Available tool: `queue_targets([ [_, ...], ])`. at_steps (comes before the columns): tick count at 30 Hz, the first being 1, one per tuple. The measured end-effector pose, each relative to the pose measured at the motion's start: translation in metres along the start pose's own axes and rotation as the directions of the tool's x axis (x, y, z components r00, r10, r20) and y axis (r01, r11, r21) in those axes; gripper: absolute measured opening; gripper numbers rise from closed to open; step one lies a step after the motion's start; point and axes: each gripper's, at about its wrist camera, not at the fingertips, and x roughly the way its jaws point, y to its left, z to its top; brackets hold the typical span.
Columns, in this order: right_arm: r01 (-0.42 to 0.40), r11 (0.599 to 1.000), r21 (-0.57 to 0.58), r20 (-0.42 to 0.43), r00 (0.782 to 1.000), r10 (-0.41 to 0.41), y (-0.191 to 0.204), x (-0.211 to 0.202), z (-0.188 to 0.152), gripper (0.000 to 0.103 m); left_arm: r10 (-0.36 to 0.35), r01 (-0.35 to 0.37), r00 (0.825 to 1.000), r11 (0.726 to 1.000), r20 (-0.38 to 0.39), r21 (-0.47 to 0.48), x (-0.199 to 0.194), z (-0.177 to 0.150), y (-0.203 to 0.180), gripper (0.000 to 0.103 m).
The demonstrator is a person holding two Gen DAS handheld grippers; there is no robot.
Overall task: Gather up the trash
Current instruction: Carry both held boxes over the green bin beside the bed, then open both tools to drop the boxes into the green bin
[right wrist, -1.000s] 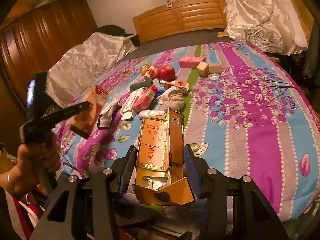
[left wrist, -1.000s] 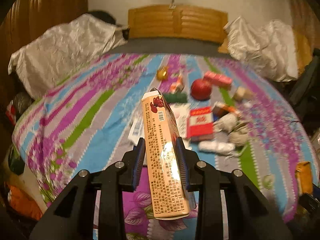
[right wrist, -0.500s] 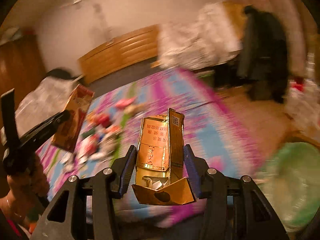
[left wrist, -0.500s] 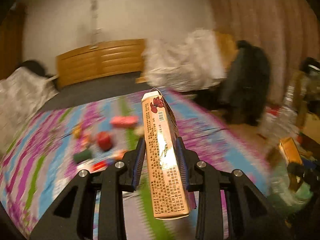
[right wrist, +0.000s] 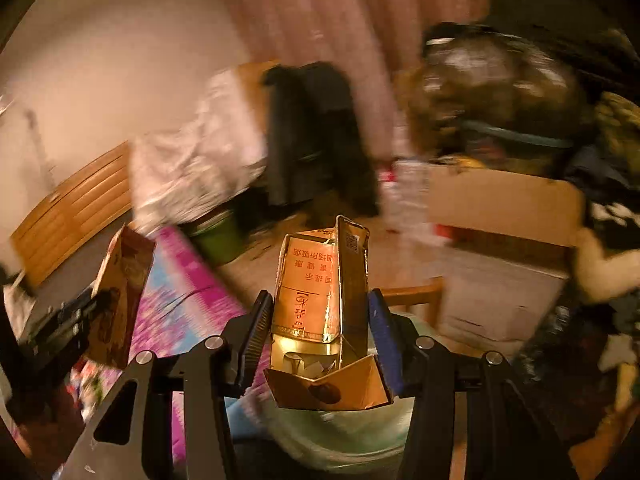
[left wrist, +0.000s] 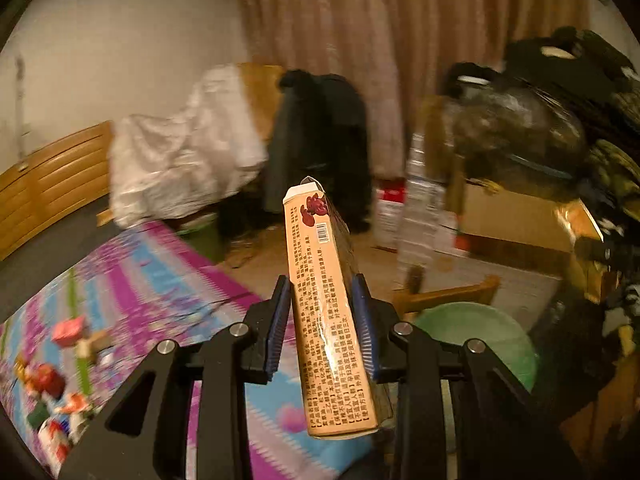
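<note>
My left gripper (left wrist: 322, 326) is shut on a tall tan carton (left wrist: 326, 304) with red fruit printed near its top, held upright over the bed's corner. That carton also shows at the left of the right wrist view (right wrist: 120, 296). My right gripper (right wrist: 320, 336) is shut on an open gold cigarette box (right wrist: 320, 300) with its flap hanging down, held above a pale green basin (right wrist: 340, 436). The basin also shows low right in the left wrist view (left wrist: 476, 336). Several bits of trash (left wrist: 56, 376) lie on the bedspread at far left.
The striped floral bedspread (left wrist: 160, 292) fills the lower left. A dark coat (left wrist: 320, 140), a cardboard box (left wrist: 516, 220), a water bottle (left wrist: 420, 208), a green bin (right wrist: 220, 236) and a wooden stool frame (left wrist: 448, 296) stand on the floor beside the bed.
Both grippers have swung right, away from the bed and its trash, toward the floor beside it. The green basin has come under the right gripper. Both keep their boxes.
</note>
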Motion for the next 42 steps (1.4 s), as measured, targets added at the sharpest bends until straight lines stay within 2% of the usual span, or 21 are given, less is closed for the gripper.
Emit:
queue_targets([
  [2,0.073,0.997,-0.011,0.012,0.997,-0.072,-0.023,-0.002,0.004,0.051,-0.039,0.039,0.999,0.999,-0.008,0.029,0.011,0.004,-0.021,0.030],
  [4,0.110,0.994,-0.007,0.011,0.994,-0.110,-0.037,-0.001,0.008,0.051,-0.061,0.062,0.998,0.996,-0.020,0.057,0.022,0.007,-0.039,0.030],
  [9,0.125,0.992,0.025,-0.023,0.992,-0.125,-0.069,0.010,0.005,0.051,-0.094,0.099,0.994,0.990,-0.055,0.103,0.048,0.013,-0.074,0.030],
  [18,0.096,0.995,0.032,-0.100,0.991,-0.093,-0.069,0.037,-0.012,0.051,-0.123,0.145,0.982,0.977,-0.141,0.156,0.066,0.000,-0.094,0.031],
  [32,0.054,0.998,0.029,-0.163,0.985,-0.049,-0.059,0.064,-0.027,0.051,-0.141,0.176,0.971,0.968,-0.194,0.179,0.077,-0.014,-0.102,0.031],
  [37,0.041,0.998,0.046,-0.180,0.983,-0.032,-0.062,0.074,-0.030,0.051,-0.182,0.223,0.957,0.959,-0.227,0.172,0.085,-0.019,-0.104,0.031],
  [39,0.027,0.998,0.054,-0.182,0.983,-0.017,-0.064,0.079,-0.031,0.053,-0.226,0.271,0.940,0.949,-0.254,0.160,0.090,-0.021,-0.104,0.033],
  [40,0.015,0.998,0.056,-0.185,0.983,-0.004,-0.066,0.084,-0.033,0.055,-0.241,0.291,0.932,0.943,-0.271,0.160,0.093,-0.023,-0.105,0.039],
  [41,0.021,0.998,0.058,-0.194,0.981,-0.009,-0.067,0.088,-0.034,0.068,-0.237,0.290,0.930,0.943,-0.281,0.163,0.096,-0.024,-0.105,0.057],
  [42,0.039,0.997,0.068,-0.194,0.981,-0.025,-0.070,0.092,-0.037,0.074,-0.233,0.284,0.932,0.945,-0.276,0.160,0.097,-0.025,-0.104,0.062],
])
